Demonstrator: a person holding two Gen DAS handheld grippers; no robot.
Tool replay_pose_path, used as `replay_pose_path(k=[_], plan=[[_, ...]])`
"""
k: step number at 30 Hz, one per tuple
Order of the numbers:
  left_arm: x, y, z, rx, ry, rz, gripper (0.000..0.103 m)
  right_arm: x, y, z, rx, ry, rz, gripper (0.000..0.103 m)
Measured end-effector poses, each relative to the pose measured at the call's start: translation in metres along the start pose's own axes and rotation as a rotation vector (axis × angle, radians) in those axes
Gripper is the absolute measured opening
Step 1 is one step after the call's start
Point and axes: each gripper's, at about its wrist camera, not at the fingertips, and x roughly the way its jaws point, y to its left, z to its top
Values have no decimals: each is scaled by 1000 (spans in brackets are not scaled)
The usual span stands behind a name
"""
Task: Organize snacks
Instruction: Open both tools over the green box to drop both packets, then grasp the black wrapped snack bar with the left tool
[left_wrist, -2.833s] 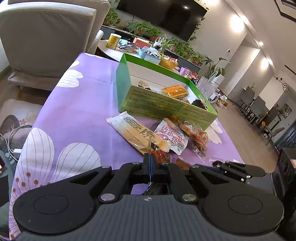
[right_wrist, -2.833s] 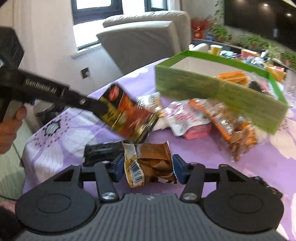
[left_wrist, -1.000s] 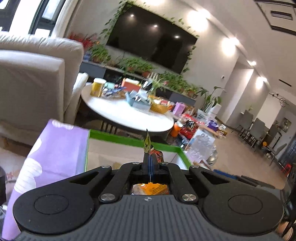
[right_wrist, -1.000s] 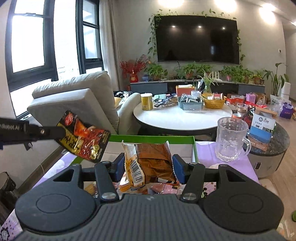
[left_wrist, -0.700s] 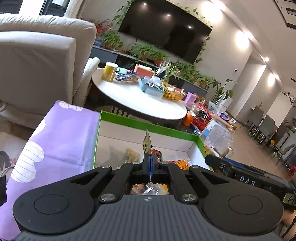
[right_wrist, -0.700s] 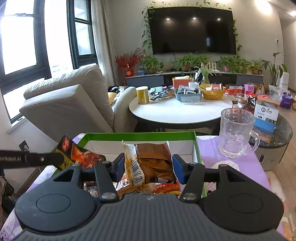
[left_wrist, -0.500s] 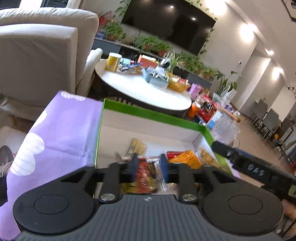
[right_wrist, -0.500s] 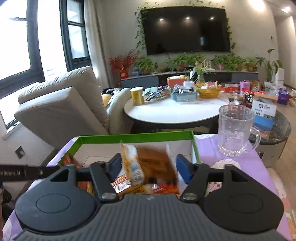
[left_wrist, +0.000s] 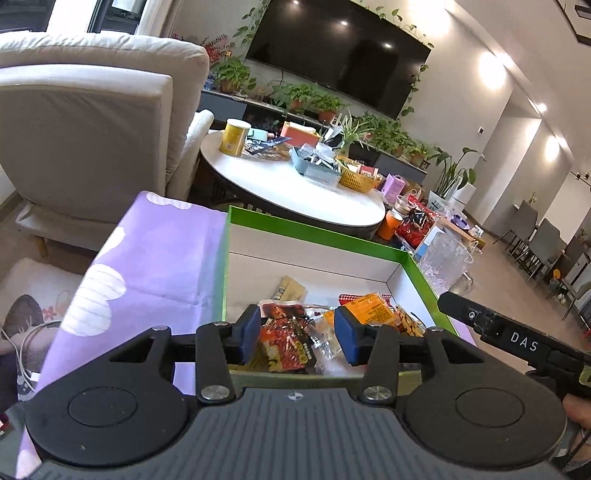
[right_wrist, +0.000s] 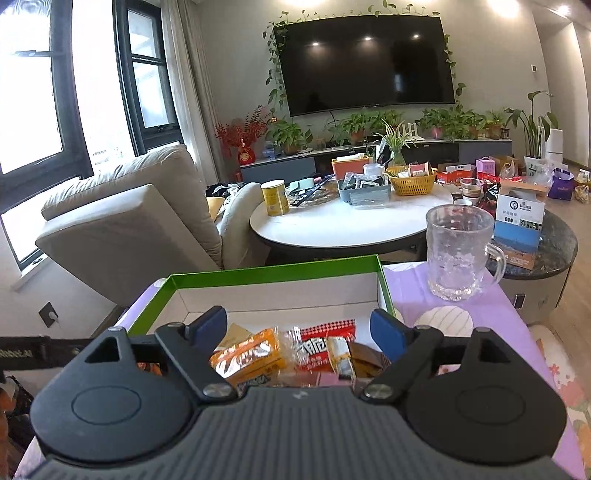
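Hovering over the near end of the green box (left_wrist: 317, 236), both grippers are letting go. The left gripper (left_wrist: 297, 334) has its jaws opening, blue pads clear of the red packet (left_wrist: 286, 341) lying below them in the box. The right gripper (right_wrist: 299, 330) also has its jaws opening, spread wide, with the brown packet (right_wrist: 364, 360) resting on the pile beneath and no pad on it.

Snacks are heaped at the near end of the box; the far half is bare. Packets stacked that close to the near wall could, I judge, slide or spill over the rim if a finger catches one on the way out. The glass mug (right_wrist: 456, 251) stands on the purple cloth (right_wrist: 491, 306) just right of the box; a wide swing of the right gripper could knock it. Both tools share one tight spot, so they may also bump each other.
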Motion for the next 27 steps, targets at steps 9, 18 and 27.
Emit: replay_pose_path(k=[9, 18, 27], plan=[[-34, 2, -28, 34, 33, 0, 43, -25, -3, -12, 0, 18, 1, 88], [-49, -2, -62, 63, 107, 2, 43, -42, -9, -27, 12, 48, -13, 88], [-58, 3, -88, 56, 163, 14, 43, -60, -18, -48, -41, 74, -57, 88]])
